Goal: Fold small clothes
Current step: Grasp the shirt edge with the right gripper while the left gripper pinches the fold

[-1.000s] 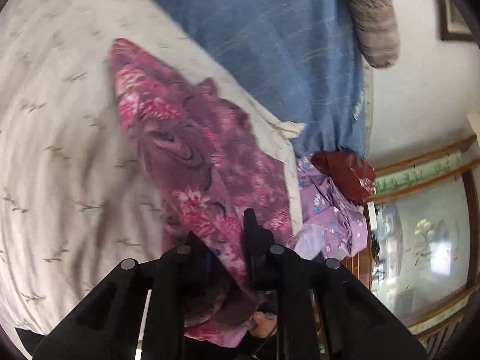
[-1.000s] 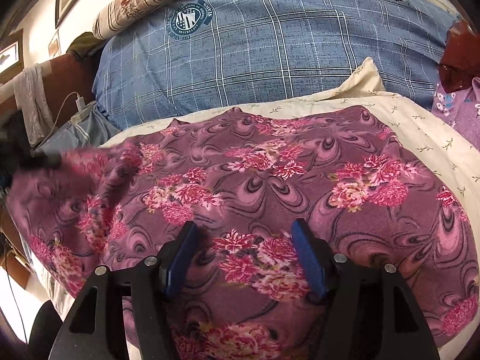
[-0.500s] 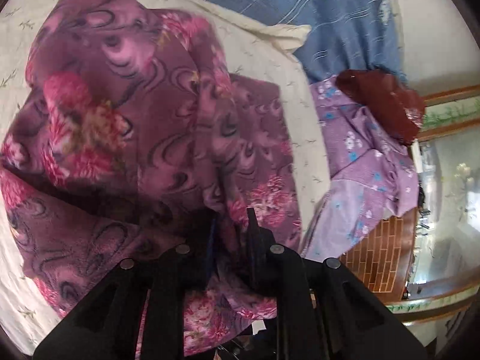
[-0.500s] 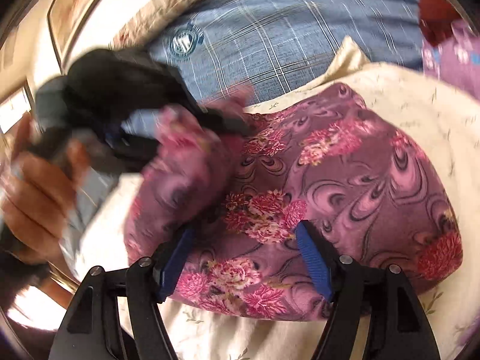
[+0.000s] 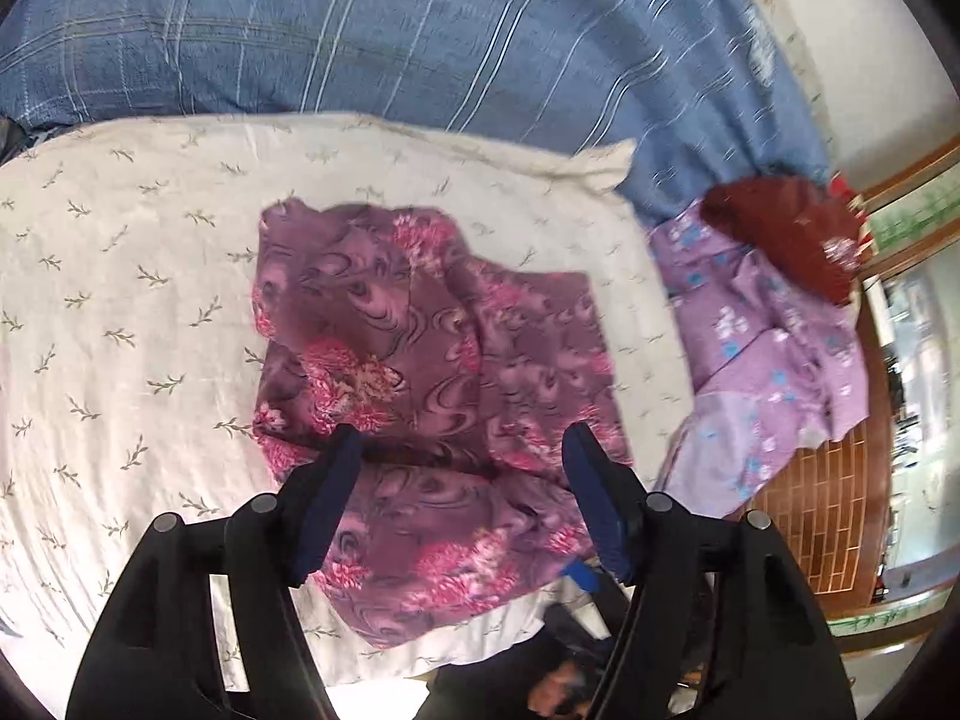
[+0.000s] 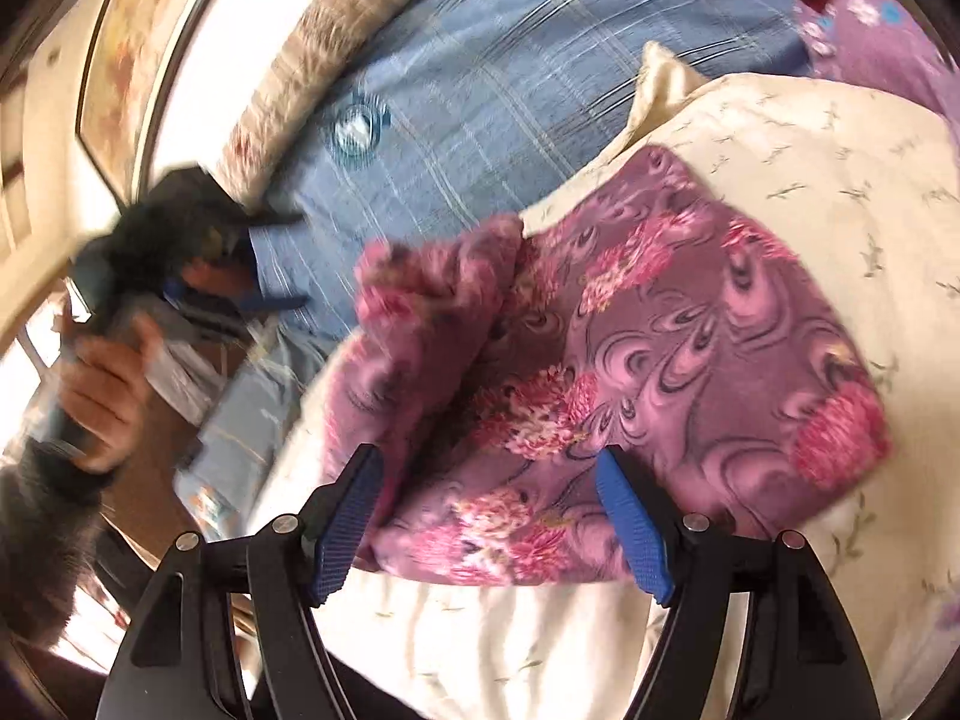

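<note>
Half a second ago the left gripper [image 5: 462, 498] pinched the floral garment [image 5: 432, 396]; now both jaws gape wide, right gripper [image 6: 489, 516] too, leaving it loosely folded on the cream pillow [image 5: 120, 300], one fold down.

Both claws spread wide and empty: left claw [image 5: 462, 450], right claw [image 6: 489, 474].

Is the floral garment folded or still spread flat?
Folded roughly: the floral garment lies doubled over itself on the cream sheet, layers overlapping unevenly.
</note>
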{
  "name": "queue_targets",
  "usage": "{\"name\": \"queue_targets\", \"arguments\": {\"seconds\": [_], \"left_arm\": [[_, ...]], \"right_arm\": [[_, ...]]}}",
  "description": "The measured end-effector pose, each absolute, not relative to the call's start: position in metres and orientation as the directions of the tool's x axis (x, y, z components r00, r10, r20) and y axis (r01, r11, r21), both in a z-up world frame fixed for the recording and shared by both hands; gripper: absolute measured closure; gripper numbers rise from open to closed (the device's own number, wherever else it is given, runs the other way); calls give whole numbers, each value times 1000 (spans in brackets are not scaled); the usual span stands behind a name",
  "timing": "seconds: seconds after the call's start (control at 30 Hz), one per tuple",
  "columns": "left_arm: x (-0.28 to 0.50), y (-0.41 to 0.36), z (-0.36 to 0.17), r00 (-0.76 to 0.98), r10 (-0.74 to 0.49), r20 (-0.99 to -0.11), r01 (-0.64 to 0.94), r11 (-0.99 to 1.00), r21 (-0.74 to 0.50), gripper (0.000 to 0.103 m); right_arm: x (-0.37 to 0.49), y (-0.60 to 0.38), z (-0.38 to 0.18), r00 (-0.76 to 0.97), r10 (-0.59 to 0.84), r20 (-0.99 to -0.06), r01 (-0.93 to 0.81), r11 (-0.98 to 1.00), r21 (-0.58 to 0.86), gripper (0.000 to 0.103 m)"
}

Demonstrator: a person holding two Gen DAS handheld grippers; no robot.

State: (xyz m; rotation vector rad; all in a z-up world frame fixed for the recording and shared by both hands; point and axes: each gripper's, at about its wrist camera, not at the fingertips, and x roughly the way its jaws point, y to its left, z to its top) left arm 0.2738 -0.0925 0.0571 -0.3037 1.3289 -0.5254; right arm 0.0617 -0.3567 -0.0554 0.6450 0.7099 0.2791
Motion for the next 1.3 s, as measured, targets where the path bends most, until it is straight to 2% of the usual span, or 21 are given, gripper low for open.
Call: {"name": "queue_targets", "arguments": {"seconds": [0.1, 0.2, 0.33, 0.43, 0.47, 0.53, 0.57, 0.6, 0.73, 0.87, 0.97, 1.03, 1.13, 1.2, 1.3], "left_arm": [[289, -114, 40, 104, -491, -865, 164, 866, -471, 34], [312, -138, 30, 101, -454, -885, 169, 885, -434, 34], [337, -158, 7, 76, -274, -959, 179, 950, -257, 34], [346, -157, -11, 34, -268, -963, 170, 951, -259, 35], [346, -155, -16, 31, -266, -964, 169, 951, -257, 36], [345, -155, -19, 45, -258, -965, 179, 953, -246, 52], [344, -156, -21, 60, -246, -967, 189, 954, -231, 73], [343, -158, -22, 70, -246, -967, 189, 955, -230, 87], [327, -147, -5, 157, -341, -927, 142, 937, -320, 94], [301, -162, 41, 195, -475, -858, 195, 876, -441, 94], [280, -203, 63, 191, -518, -833, 308, 838, -450, 94], [273, -232, 55, 173, -515, -839, 348, 829, -437, 93], [271, -264, 9, 102, -487, -868, 329, 839, -432, 93], [272, -265, -21, 70, -465, -883, 259, 863, -434, 92], [272, -252, -10, 77, -524, -848, 221, 839, -498, 92]], "right_arm": [[63, -355, -40, 739, 487, -466, -66, 740, 669, 27], [76, -342, -29, 721, 522, -456, -115, 739, 664, 18], [107, -322, -34, 667, 552, -500, -129, 747, 653, 18], [124, -320, -44, 646, 569, -509, -111, 729, 675, 23], [129, -321, -48, 643, 575, -506, -102, 719, 687, 26], [138, -324, -54, 641, 578, -506, -88, 710, 699, 48], [144, -325, -60, 621, 588, -518, -77, 704, 706, 57], [148, -326, -66, 602, 602, -525, -66, 692, 719, 75], [143, -334, -62, 608, 633, -479, -63, 640, 766, 84], [111, -355, -38, 665, 638, -388, -104, 594, 798, 85], [84, -380, -32, 717, 591, -370, -72, 591, 804, 85], [69, -398, -43, 735, 549, -397, -8, 593, 805, 85], [59, -419, -83, 706, 507, -494, 157, 569, 808, 85], [50, -425, -101, 699, 544, -464, 177, 497, 850, 87], [38, -425, -83, 695, 516, -501, 167, 561, 811, 77]]}}
